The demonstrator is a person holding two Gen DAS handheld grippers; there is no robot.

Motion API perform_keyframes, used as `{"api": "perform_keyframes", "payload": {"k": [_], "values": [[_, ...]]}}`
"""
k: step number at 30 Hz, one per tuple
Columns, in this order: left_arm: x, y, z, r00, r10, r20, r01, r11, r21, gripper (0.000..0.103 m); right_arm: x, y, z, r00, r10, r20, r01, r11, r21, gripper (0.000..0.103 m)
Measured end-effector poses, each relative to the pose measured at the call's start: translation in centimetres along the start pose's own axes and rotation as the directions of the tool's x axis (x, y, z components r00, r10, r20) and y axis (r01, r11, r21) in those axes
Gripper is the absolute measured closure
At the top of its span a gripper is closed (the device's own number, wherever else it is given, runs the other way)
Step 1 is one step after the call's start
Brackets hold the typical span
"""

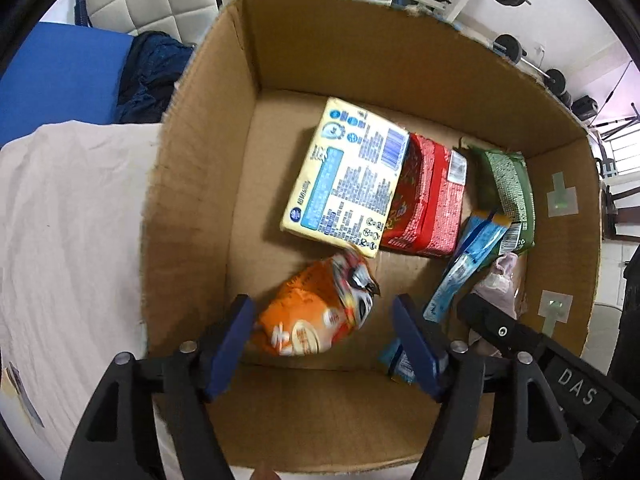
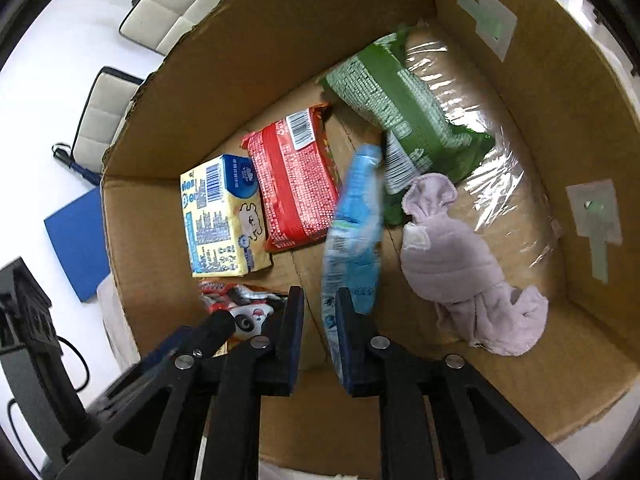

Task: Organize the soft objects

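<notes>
Inside the cardboard box, left gripper gapes wide over the orange packet; right gripper pinches the blue packet.

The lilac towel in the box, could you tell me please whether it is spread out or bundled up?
Bundled up. The lilac towel lies as a knotted roll on the floor of the cardboard box, loose ends sticking out, beside the green packet.
</notes>
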State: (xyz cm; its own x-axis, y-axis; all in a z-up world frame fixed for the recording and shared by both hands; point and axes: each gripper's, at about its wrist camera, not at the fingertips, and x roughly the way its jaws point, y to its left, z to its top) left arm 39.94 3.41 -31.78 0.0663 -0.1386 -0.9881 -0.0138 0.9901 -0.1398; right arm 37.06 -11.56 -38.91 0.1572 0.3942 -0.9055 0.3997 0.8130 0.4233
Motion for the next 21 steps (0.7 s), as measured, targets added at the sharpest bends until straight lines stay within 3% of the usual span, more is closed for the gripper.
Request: {"api": "perform_keyframes", "payload": {"k": [4, 7, 11, 13, 15, 17, 21], "values": [[-1.7, 0.2, -0.4, 0.999, 0.008, 0.034, -0.008, 1.0, -0.003, 0.016, -1.0, 0.4, -0.3, 0.999, -0.028, 0.018, 0.029, 0.999, -0.024, 0.063], [-2.8, 0.6, -0.9, 0.998, 0.009, 0.059, -0.009, 1.0, -0.007, 0.013, -2.2, 0.2, -0.3, 0.999, -0.041, 0.03, 0.042, 0.999, -0.034, 0.044], [-4.4, 0.6, -1.5, 0.995, 0.029, 0.091, -0.029, 1.0, -0.002, 0.002, -4.1, 0.5, -0.6, 0.993, -0.096, 0.062, 0.101, 0.991, -0.087, 0.041], [-5.0, 0.5, -1.9, 0.993, 0.04, 0.114, -0.041, 0.999, 0.004, 0.002, -5.2, 0.4, -1.0, 0.989, -0.125, 0.08, 0.134, 0.984, -0.121, 0.039], [-5.4, 0.6, -2.4, 0.99, 0.056, 0.132, -0.057, 0.998, 0.005, 0.002, -6.4, 0.5, -1.2, 0.981, -0.162, 0.109, 0.178, 0.971, -0.158, 0.029], [-6.1, 0.6, -2.8, 0.984, 0.074, 0.159, -0.075, 0.997, 0.003, 0.001, -7.3, 0.7, -1.8, 0.969, -0.2, 0.144, 0.227, 0.953, -0.2, 0.013], [-7.3, 0.3, -3.5, 0.974, 0.092, 0.206, -0.093, 0.996, -0.005, 0.001, -8.9, 1.0, -2.8, 0.938, -0.27, 0.217, 0.321, 0.911, -0.257, 0.001]]}}
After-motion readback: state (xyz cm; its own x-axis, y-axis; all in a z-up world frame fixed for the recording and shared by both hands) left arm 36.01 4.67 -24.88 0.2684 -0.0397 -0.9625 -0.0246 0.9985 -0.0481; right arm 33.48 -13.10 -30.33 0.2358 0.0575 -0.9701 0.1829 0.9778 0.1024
